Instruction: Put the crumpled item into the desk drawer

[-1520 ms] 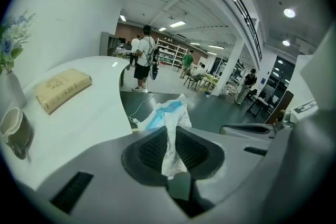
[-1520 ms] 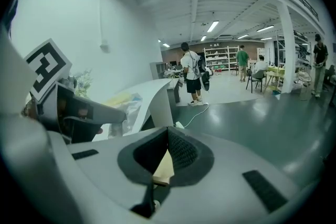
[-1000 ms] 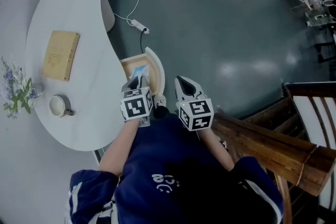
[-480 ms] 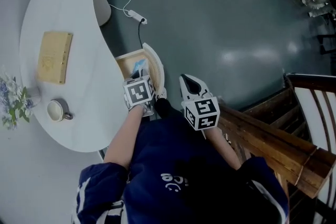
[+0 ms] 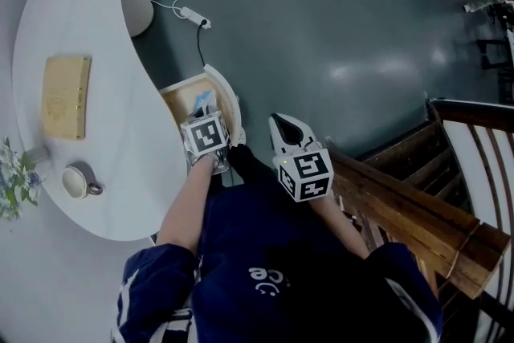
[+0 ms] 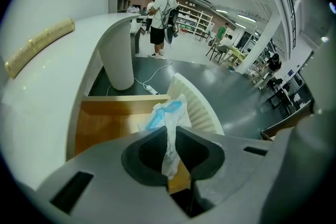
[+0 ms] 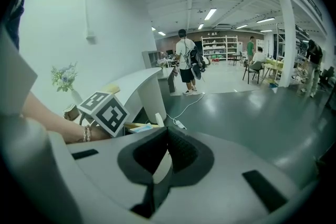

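1. The left gripper [image 6: 169, 132] is clamping its jaws on the crumpled item [image 6: 168, 115], a white and blue wad. The wad is sticking out past the fingertips at the centre of the left gripper view.
2. The right gripper [image 7: 167, 131] is holding its jaws together with nothing between them. In the head view it is hovering just right of centre, beside the left one and outside the drawer.
3. The crumpled item is hanging over the open drawer [image 6: 105, 128], near the far right corner of its wooden floor. It is lying just beside the white ribbed drawer front [image 6: 197, 107]. Whether it is touching the floor of the drawer cannot be told.
4. In the head view the drawer is standing pulled out from the curved white desk [image 5: 104, 36], which is filling the left of the frame.
5. A tan flat box [image 5: 64, 96] is lying on the desk at mid left. A cup [image 5: 74, 181] is sitting below it, and flowers [image 5: 11, 190] are showing at the left edge.
6. A white power strip [image 5: 193, 15] with its cable is lying on the dark floor at upper centre.
7. A wooden chair [image 5: 418, 213] is standing at the right and lower right.
8. In the left gripper view a person [image 6: 163, 18] is standing far off at upper centre, with shelves behind.
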